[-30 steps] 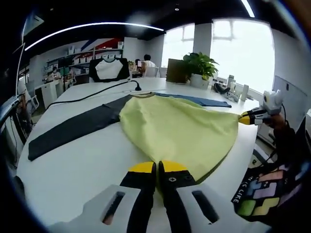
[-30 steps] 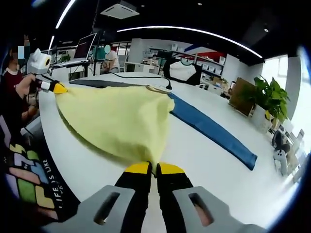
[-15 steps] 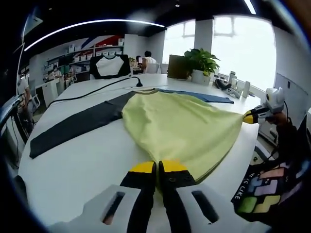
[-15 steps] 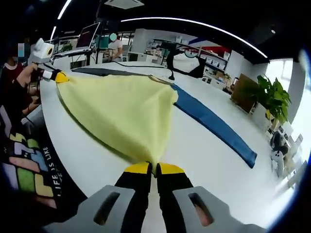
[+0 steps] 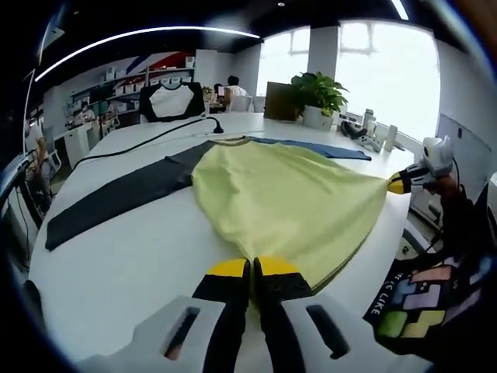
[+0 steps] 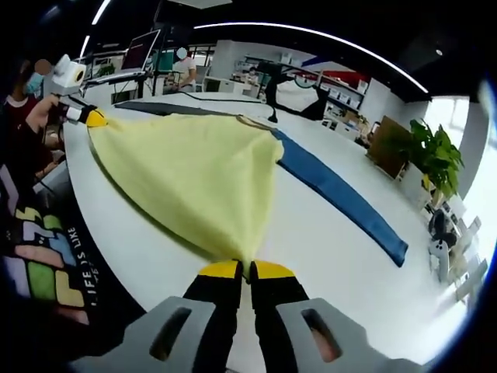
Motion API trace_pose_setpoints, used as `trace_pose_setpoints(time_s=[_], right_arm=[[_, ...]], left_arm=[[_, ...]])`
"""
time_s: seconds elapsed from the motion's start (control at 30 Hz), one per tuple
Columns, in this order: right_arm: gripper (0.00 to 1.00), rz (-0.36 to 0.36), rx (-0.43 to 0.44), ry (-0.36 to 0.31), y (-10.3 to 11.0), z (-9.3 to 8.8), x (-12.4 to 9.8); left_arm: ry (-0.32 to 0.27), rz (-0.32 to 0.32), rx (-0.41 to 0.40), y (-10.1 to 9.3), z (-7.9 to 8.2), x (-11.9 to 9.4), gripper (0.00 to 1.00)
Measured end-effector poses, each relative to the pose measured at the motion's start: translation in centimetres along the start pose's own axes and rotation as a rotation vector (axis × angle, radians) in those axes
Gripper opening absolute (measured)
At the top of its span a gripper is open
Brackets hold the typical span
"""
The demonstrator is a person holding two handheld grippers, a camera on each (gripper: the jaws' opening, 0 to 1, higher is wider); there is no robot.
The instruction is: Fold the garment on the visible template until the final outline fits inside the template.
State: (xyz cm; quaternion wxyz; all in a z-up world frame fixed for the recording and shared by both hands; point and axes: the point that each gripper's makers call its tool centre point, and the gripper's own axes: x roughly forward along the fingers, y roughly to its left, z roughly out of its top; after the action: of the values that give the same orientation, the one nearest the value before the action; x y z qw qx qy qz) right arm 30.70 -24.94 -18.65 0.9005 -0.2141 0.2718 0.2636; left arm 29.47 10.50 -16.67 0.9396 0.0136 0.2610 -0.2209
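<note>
We have the left tool and right tool each clenched on a corner of the yellow shirt, stretched over the white counter.

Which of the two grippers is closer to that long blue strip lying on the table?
The right. The right gripper pinches the yellow garment's corner on the side where the blue strip lies; the left gripper holds the opposite corner, with the garment between it and the strip.

matt yellow cloth garment, glossy table
</note>
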Motion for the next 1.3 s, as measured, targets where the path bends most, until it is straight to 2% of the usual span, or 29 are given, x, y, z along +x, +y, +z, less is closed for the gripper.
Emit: trace_pose_setpoints(time_s=[0.1,0.13,0.2,0.23,0.33,0.43,0.6,0.93,1.03,1.13,1.23,1.3], right_arm=[[0.03,0.034,0.004,-0.006,0.3,-0.2,-0.1],[0.03,0.058,0.029,-0.043,0.5,0.3,-0.3],[0.04,0.062,0.047,-0.026,0.1,-0.1,-0.8],[0.04,0.055,0.049,-0.026,-0.2,-0.2,-0.9],[0.00,-0.032,0.059,-0.014,-2.4,-0.6,-1.9],[0.00,-0.049,0.093,-0.037,-3.4,-0.5,-2.6],[0.00,-0.075,0.092,-0.036,-4.0,-0.6,-2.9],[0.01,-0.109,0.118,-0.059,-5.2,-0.6,-3.5],[0.01,-0.121,0.120,-0.056,-5.5,-0.7,-3.7],[0.02,-0.130,0.121,-0.063,-5.7,-0.5,-3.9],[0.03,-0.141,0.123,-0.089,-6.0,0.0,-4.2],[0.04,-0.144,0.127,-0.107,-6.2,0.3,-4.4]], left_arm=[[-0.001,-0.003,0.002,-0.1,0.0,0.0,0.03],[0.001,0.005,0.000,-0.1,0.0,0.0,0.03],[0.024,0.016,0.033,-0.4,-0.2,0.2,0.03],[0.025,0.006,0.031,-0.6,-0.2,0.2,0.03],[0.011,0.001,0.013,-0.5,0.0,0.0,0.03],[0.026,0.002,0.020,-0.5,-0.3,-0.1,0.03],[0.022,-0.007,0.056,-1.1,0.0,-0.3,0.03],[-0.024,0.014,0.083,-1.0,1.5,-2.6,0.04],[0.000,0.002,0.105,-1.3,1.1,-3.0,0.05],[-0.052,0.031,0.095,-0.6,2.2,-3.8,0.05],[-0.062,0.049,0.099,-0.1,2.4,-4.2,0.05],[-0.106,0.104,0.104,1.1,3.2,-4.4,0.05]])
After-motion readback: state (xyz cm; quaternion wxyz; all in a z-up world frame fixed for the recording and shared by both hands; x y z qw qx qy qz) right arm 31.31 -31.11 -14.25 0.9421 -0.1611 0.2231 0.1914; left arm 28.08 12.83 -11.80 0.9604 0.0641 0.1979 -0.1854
